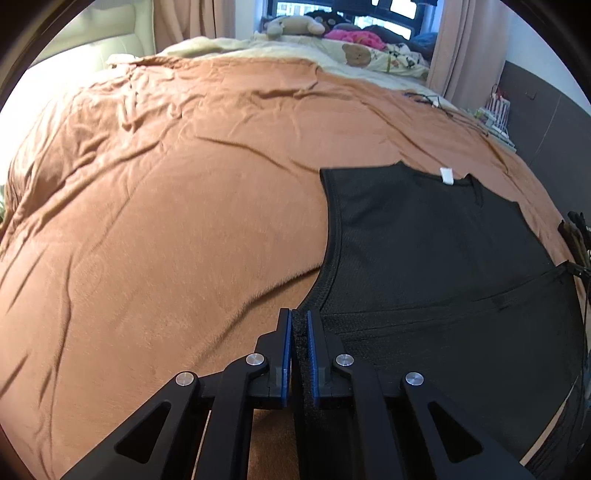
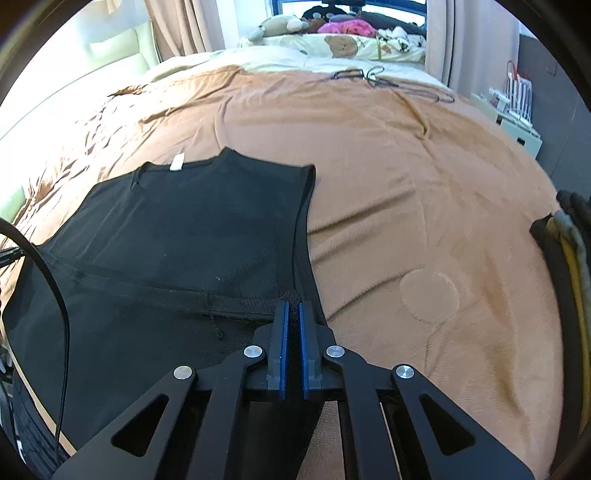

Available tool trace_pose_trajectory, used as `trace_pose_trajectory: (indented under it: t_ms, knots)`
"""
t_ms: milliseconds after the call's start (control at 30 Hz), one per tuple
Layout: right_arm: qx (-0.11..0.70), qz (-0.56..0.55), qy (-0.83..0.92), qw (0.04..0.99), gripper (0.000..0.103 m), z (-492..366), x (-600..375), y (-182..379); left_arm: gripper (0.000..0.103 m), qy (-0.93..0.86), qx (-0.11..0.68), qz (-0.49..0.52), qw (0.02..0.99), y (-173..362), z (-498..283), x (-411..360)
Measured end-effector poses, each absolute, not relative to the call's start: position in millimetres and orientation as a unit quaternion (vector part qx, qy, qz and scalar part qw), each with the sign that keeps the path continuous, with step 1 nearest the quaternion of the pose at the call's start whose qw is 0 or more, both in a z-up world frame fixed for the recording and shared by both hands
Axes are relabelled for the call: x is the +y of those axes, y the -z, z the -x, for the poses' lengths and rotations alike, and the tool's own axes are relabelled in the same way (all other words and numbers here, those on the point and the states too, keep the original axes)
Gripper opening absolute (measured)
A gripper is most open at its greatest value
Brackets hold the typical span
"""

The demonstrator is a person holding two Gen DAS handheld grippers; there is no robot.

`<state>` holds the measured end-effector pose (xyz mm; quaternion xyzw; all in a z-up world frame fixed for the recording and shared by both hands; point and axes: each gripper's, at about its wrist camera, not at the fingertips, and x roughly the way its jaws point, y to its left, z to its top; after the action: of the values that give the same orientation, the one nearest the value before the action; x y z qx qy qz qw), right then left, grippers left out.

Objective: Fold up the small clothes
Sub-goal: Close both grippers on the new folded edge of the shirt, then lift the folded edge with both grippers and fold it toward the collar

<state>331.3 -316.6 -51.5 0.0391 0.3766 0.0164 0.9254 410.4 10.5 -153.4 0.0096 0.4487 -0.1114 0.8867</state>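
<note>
On vest [image 1: 424, 236] edges, both tongs clamped.

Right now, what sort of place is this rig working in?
Most likely a home bedroom: a bed under a brown blanket, stuffed toys piled by the window, and pink curtains either side. A black vest lies spread on the blanket.
</note>
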Motion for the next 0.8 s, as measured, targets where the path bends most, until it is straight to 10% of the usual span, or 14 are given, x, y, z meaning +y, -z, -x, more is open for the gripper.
trace_pose_trajectory:
  t_ms: [800]
  knots:
    - [0.375, -0.024, -0.028, 0.926, 0.002, -338.9, -300.0, 45.7, 0.006, 0.058, 0.477, -0.035, 0.876, 163.8, -400.3, 18.4]
